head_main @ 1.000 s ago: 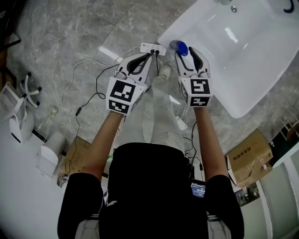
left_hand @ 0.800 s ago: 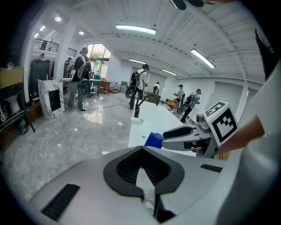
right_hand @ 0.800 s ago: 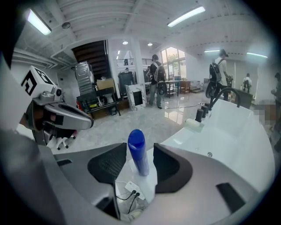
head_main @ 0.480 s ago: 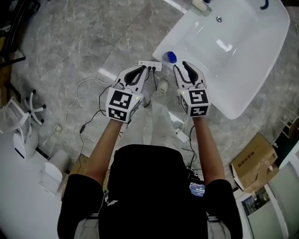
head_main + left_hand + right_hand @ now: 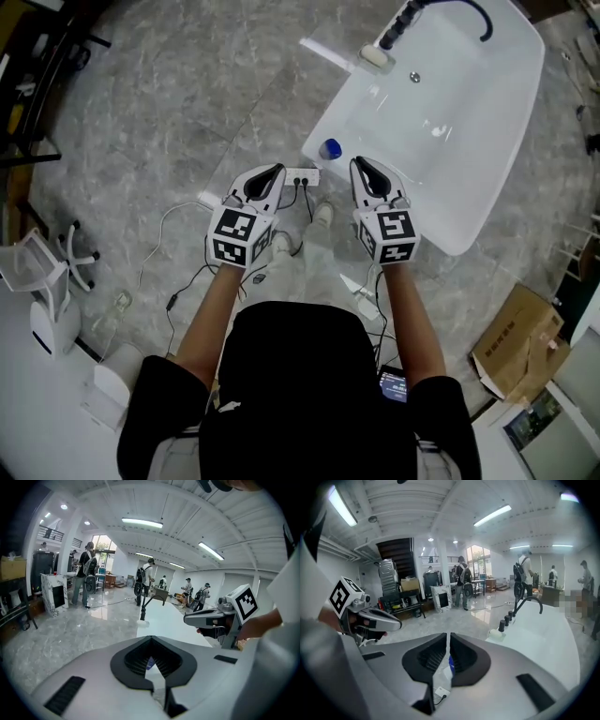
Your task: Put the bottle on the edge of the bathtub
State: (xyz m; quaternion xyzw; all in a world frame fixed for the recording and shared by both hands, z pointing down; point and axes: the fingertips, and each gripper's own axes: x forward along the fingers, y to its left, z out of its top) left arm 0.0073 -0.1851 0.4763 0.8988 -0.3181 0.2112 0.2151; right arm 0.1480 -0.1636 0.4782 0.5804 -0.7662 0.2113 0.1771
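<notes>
Bottle (image 5: 330,148) sits on the tub (image 5: 487,187) edge, so both hang clear: left gripper (image 5: 275,172) fingers together, right gripper (image 5: 362,167) fingers just closed narrow, both empty

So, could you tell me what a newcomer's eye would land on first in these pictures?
Probably the big white bathtub filling the head view's upper right, with a blue-capped bottle standing on its rim at the picture's left. Next come the two marker-cubed tools held side by side mid-frame: the left tongs are shut, and the right tongs are empty, their jaws having just been closing.
</notes>
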